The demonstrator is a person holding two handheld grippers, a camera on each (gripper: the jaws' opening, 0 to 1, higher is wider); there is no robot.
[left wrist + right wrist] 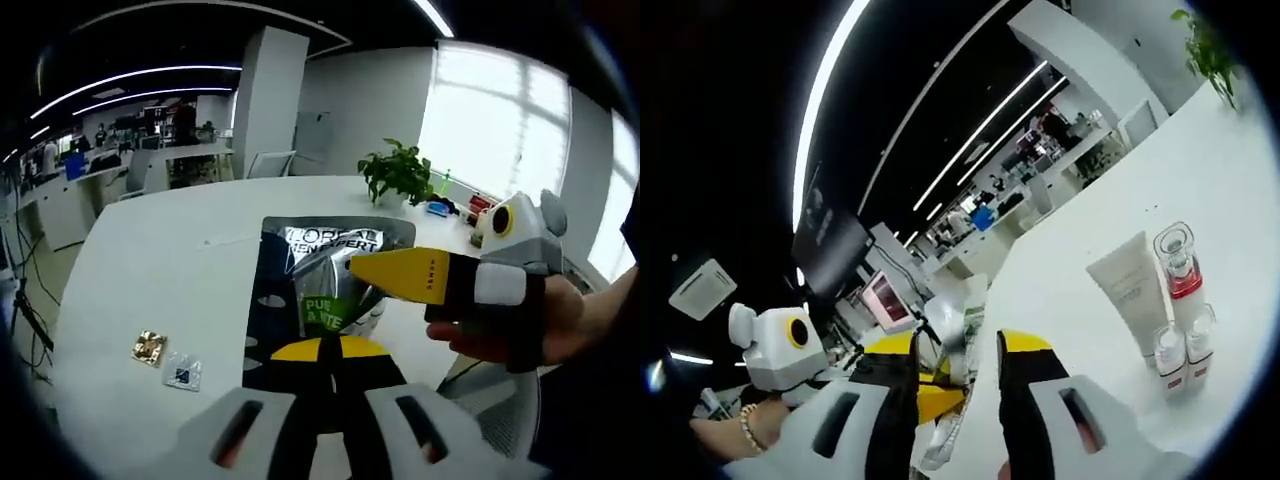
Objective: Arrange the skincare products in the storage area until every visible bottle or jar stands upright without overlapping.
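Observation:
My left gripper (322, 346) is shut on the lower edge of a black and silver foil pouch (335, 245), which stands up over the white table (150, 260). The right gripper (358, 266), held by a hand, comes in from the right with its yellow tip at the pouch's crumpled silver middle. In the right gripper view my right gripper (958, 345) has its jaws apart, with the silver foil pouch (958, 335) between them. A white tube (1130, 285), a clear-capped bottle with a red band (1180, 265) and two small white bottles (1183, 355) sit grouped on the table.
Two small sachets, one gold (148, 347) and one clear (183, 372), lie on the table left of the pouch. A potted plant (398, 172) and small items stand at the far edge by the window. Office desks and a pillar lie beyond.

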